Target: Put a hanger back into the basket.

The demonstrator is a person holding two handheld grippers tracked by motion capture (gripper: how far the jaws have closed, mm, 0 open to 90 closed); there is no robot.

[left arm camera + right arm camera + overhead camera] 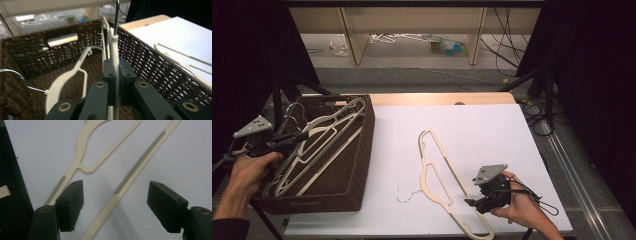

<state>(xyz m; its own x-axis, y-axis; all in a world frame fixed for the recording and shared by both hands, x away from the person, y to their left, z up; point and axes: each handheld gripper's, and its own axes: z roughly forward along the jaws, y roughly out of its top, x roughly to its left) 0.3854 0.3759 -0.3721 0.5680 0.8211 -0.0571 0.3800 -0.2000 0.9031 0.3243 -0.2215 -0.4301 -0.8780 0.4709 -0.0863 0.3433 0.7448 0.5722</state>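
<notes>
Your left gripper [115,75] has its black jaws clamped on the thin cream plastic edge of a hanger [114,53], which stands upright between the pads with its shiny metal hook [116,15] rising above them. You hold it over the left side of the basket [357,170] — a dark brown woven box with an open lattice wall. Inside the basket lie more cream hangers [319,145], slim and curved, stacked at a slant from the near left toward the far right corner; one wire hook [15,75] pokes out at the left of the left gripper view.

Your right gripper [115,202] has its jaws wide apart, holding nothing. It hovers just above the white table cover [482,130], and the long straight bar of another cream hanger [135,172] runs between the two pads — its ridged grey grip strip [142,157] shows clearly. This hanger [437,175] lies flat on the near middle of the table, right of the basket, its small wire hook [404,195] pointing toward the near left.

Beyond the far edge of the table are pale wooden legs and some clutter on the floor [442,45], well apart from your work.
</notes>
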